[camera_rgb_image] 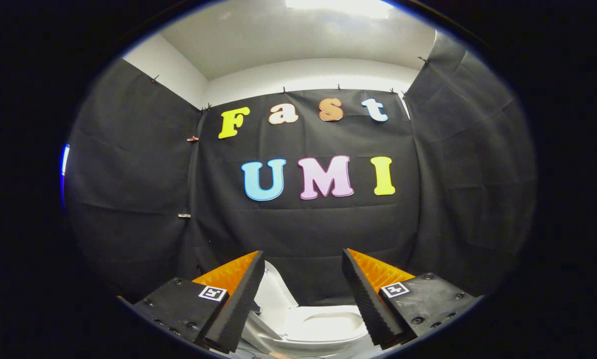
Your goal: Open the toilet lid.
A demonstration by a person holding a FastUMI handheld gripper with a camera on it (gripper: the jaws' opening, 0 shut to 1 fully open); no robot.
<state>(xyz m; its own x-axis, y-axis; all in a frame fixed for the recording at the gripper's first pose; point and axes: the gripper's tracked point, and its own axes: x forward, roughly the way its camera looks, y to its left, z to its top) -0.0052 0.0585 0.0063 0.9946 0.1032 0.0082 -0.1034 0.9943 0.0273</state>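
Gripper [303, 264]: fingers spread wide, nothing held between them. Toilet [323, 329] sits low between and beyond the fingers, at 6 o'clock; its white lid [273, 294] stands raised at about 11 o'clock from the bowl.

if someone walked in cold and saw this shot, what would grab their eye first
First the gripper: its two fingers stand wide apart and open at the bottom, holding nothing. Between and just beyond them sits the white toilet, its lid already tilted up beside one finger so the seat ring shows. Behind it all, black cloth drapes the booth walls under a white ceiling.
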